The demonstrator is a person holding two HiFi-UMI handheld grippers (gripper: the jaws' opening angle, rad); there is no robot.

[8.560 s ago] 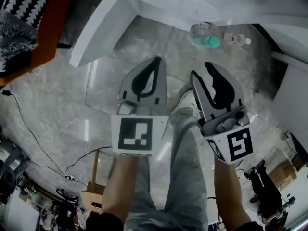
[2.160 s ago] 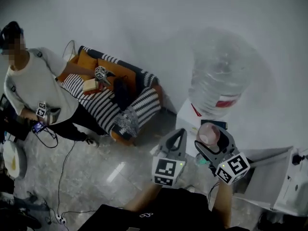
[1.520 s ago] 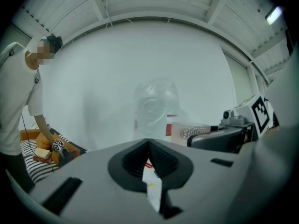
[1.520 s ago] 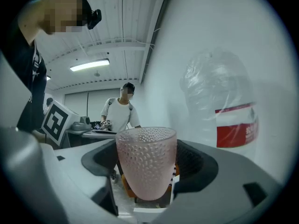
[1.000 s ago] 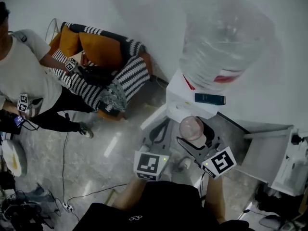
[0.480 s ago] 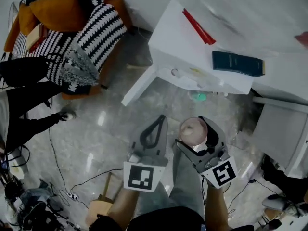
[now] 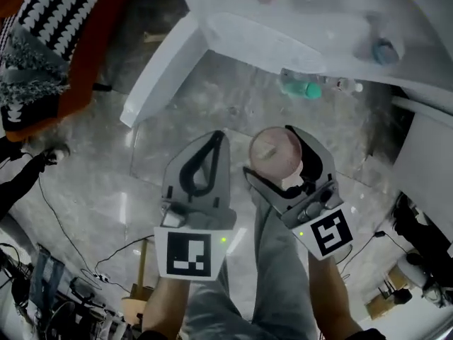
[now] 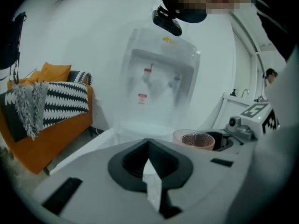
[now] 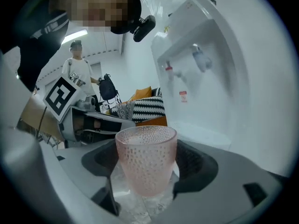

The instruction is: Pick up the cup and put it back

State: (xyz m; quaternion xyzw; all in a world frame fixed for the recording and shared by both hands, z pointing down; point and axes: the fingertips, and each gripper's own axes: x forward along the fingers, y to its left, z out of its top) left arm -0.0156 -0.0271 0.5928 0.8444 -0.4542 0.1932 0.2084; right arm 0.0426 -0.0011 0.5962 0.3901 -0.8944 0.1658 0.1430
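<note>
**Cup lifted and held in the right fingers; putting it back is still to do**

Half a second ago the head view took in the top of the water dispenser (image 7: 283, 34) and the striped sofa (image 7: 42, 27). Now it has tipped down to the floor (image 7: 85, 190), with only the dispenser's lower front ahead of the fingers. Some seconds back both grippers hung empty over this same patch of floor, with the bottles (image 7: 306, 88) lying beyond the fingertips. The right gripper (image 7: 277, 165) now carries the pink dimpled cup (image 9: 146, 164). The picking up therefore looks finished, and the remaining half is to set the cup down again. The frames do not make clear where that spot is.

The cup stands upright between the right fingers (image 9: 201, 167), which pinch it from both sides around its lower half, leaving its rim clear above them. The left gripper (image 7: 216, 142) has its fingers (image 8: 126, 185) pressed together with nothing between them.

Both forearms reach forward side by side, marker cubes towards the person and fingertips towards the dispenser. The right gripper is angled slightly outward, and the left sits just beside it without touching the cup.
</note>
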